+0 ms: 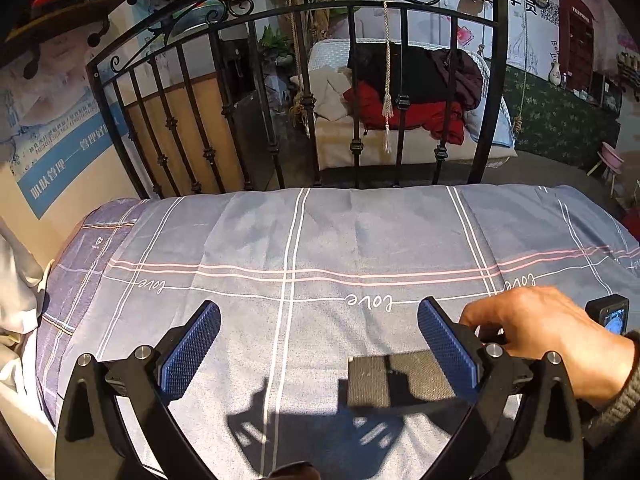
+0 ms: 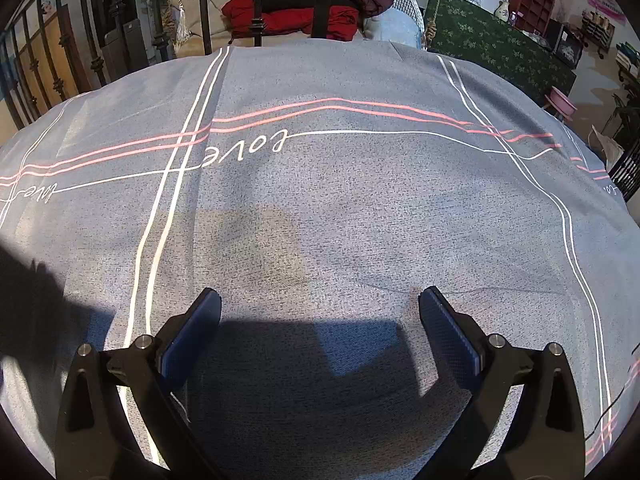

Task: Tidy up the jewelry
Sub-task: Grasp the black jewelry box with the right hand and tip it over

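- Your left gripper (image 1: 319, 330) fills the bottom of the left wrist view, blue pads (image 1: 191, 350) spread wide apart with nothing between them.
- Low and right of centre, a dark grey flat box (image 1: 386, 380) lies on the bedspread (image 1: 280, 232), just beside the right-hand pad; whether it holds the jewelry you cannot tell.
- At the lower right, your right hand (image 1: 548, 340) rests by that pad.
- Your right gripper (image 2: 320, 330) is likewise wide apart over bare bedspread (image 2: 360, 200), gripping nothing.
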`<action>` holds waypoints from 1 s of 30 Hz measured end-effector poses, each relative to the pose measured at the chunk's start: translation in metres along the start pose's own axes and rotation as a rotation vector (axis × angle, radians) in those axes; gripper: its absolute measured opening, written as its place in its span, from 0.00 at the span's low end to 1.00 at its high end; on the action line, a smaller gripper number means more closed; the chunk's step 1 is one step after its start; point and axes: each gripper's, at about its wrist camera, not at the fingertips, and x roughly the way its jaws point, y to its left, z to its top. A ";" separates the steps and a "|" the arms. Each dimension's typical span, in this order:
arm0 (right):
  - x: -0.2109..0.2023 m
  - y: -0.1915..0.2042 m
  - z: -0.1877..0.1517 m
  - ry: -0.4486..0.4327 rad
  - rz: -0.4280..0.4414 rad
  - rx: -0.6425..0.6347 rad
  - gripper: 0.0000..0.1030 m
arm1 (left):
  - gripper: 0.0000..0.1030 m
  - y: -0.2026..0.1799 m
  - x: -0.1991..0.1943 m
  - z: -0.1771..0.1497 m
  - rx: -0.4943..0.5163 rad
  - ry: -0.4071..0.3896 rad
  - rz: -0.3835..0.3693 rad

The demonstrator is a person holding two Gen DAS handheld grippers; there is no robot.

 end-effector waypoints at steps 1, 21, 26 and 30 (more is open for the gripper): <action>0.000 0.000 0.000 0.000 0.000 0.000 0.95 | 0.94 0.001 0.000 0.001 -0.003 -0.001 0.001; -0.001 0.000 0.000 0.002 -0.001 -0.001 0.95 | 0.94 0.000 0.000 0.003 0.004 0.026 -0.005; -0.001 0.000 0.000 0.002 -0.001 -0.001 0.95 | 0.94 -0.001 -0.005 -0.001 0.013 0.030 0.010; -0.001 0.000 0.000 0.002 0.000 -0.001 0.95 | 0.94 0.015 -0.013 -0.001 -0.035 0.036 -0.006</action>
